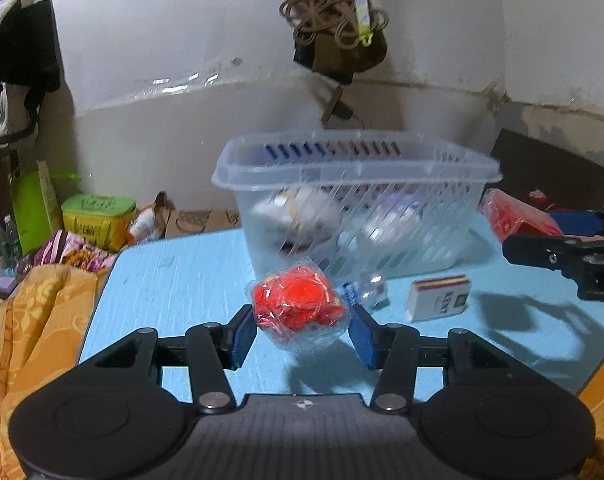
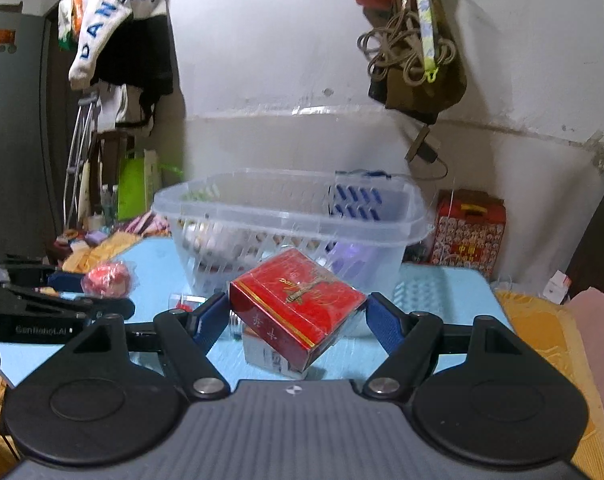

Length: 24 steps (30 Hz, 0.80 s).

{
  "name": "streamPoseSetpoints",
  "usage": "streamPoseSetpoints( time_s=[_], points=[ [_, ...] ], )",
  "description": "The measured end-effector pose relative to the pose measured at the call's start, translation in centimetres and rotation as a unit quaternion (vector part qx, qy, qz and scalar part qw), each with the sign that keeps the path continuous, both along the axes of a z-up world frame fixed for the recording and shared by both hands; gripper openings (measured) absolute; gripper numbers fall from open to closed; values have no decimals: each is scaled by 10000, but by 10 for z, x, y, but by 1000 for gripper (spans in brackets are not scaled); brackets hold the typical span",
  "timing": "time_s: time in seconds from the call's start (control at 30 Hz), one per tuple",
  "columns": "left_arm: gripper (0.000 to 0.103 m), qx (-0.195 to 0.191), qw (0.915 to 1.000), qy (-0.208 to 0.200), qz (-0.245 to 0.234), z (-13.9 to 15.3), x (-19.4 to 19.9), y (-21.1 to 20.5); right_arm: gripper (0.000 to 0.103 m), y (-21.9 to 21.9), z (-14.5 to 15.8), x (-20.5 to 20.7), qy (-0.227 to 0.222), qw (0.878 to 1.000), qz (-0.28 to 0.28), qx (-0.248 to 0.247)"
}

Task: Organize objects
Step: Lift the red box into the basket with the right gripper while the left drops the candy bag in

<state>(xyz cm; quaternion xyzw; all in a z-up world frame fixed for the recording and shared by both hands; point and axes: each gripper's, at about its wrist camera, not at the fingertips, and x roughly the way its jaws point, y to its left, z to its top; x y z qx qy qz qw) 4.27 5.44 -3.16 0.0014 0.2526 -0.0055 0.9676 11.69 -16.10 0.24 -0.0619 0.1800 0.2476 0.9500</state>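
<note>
Beside basket [image 1: 354, 168], white pack [image 1: 438, 298], clear bottle [image 1: 368, 290]

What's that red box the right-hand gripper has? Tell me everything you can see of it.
The red box is a glossy cardboard carton in clear film, with gold lettering on top and a gold band along one edge. It is tilted, one corner pointing down, raised above the blue table. The right gripper pinches it between blue pads, in front of the clear plastic basket.

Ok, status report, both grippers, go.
Left gripper shut on red wrapped bundle, lifted. Right gripper shut on red box. Clear basket ahead; white pack on table, not blocking.
</note>
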Motion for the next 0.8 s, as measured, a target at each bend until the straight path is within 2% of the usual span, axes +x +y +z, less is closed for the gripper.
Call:
streamPoseSetpoints(
  time_s=[0.33,0.47,0.6,0.67,0.73,0.8],
  points=[
    [54,-107,9994,-279,-187,12,-7,-1,77,-17,23,-4,-217,9991,-36,349],
    [54,-336,9979,-467,-284,25,-10,5,77,-23,33,1,-249,9989,-123,367],
    [54,-591,9959,-628,-271,50,0,7,77,-20,53,17,-445,9974,-257,498],
    [54,-724,9945,-673,-335,69,14,2,77,-8,61,31,-544,9973,-257,427],
    [54,-718,9936,-812,-320,86,32,-6,77,10,67,50,-729,9968,-314,83],
    [54,-882,9925,-828,-199,99,55,-7,77,21,68,69,-767,9960,-431,-173]
  ],
)
